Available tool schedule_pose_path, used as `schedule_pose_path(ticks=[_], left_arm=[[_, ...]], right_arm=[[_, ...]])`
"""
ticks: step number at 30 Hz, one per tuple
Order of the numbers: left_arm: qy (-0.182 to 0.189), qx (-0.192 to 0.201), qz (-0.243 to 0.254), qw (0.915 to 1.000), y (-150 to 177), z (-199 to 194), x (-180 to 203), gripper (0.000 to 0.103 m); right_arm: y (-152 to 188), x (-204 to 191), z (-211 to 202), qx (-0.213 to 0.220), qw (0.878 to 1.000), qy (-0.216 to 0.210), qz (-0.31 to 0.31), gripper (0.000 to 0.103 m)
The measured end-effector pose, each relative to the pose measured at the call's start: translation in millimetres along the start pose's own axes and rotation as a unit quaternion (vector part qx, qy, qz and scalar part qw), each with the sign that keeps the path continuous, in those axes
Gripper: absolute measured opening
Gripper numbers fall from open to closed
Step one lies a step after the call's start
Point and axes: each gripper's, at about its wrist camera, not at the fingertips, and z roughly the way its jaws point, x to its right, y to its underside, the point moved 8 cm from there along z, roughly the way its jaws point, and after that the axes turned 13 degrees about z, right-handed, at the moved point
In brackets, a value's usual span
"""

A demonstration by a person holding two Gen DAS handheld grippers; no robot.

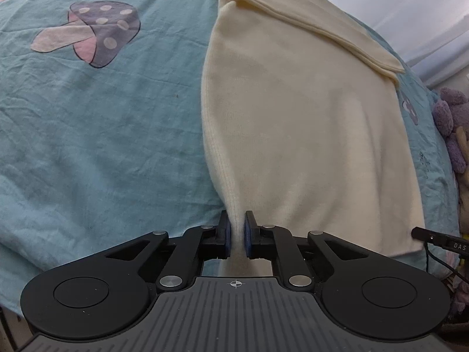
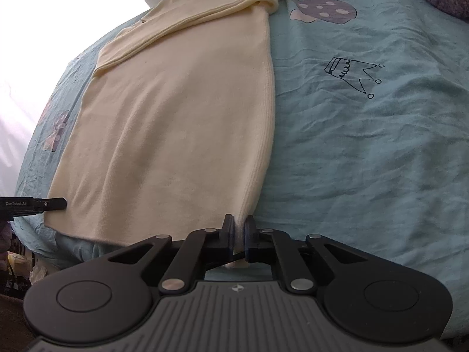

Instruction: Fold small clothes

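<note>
Flat on teal bedsheet (image 1: 102, 135): cream garment (image 1: 293, 123), sleeve folded across at 12 o'clock. Left gripper (image 1: 236, 236) clamped on near hem corner; right gripper (image 2: 240, 236) pinching opposite hem corner.

Left gripper (image 1: 236, 228) and right gripper (image 2: 240, 228) each reach forward, jaws pinched nearly together.

This is a bedroom in a home. A soft blue bed sheet (image 1: 102, 135) spreads out ahead of the fingers and to both sides of them. It has a purple mushroom picture (image 1: 91, 32) on it and a little drawn crown (image 2: 353, 77). A fuzzy purple plush toy (image 1: 453, 117) lies far off to the right. Bright window light (image 2: 58, 8) glows past the bed's far edge.
</note>
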Motion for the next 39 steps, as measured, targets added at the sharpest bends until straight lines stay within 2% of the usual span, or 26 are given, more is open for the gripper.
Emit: schedule_pose_path(ticks=[5, 9, 29, 34, 39], left_arm=[[0.032, 0.033, -0.005, 0.9989, -8, -10, 7, 0.010], [0.038, 0.056, -0.001, 0.9977, -17, -17, 14, 0.010], [0.046, 0.103, -0.006, 0.9936, -51, -28, 14, 0.010], [0.038, 0.137, 0.006, 0.9899, -77, -36, 18, 0.010], [-0.005, 0.181, 0.015, 0.9833, -118, -38, 11, 0.010]], right_arm=[[-8, -2, -6, 0.003, 0.998, -0.048, 0.040, 0.005], [-19, -11, -12, 0.024, 0.997, -0.064, 0.038, 0.005], [-40, -25, -12, 0.072, 0.997, -0.029, -0.015, 0.005], [-60, -32, -16, 0.106, 0.993, -0.036, -0.023, 0.005], [-99, -33, -15, 0.163, 0.985, -0.029, -0.038, 0.005]])
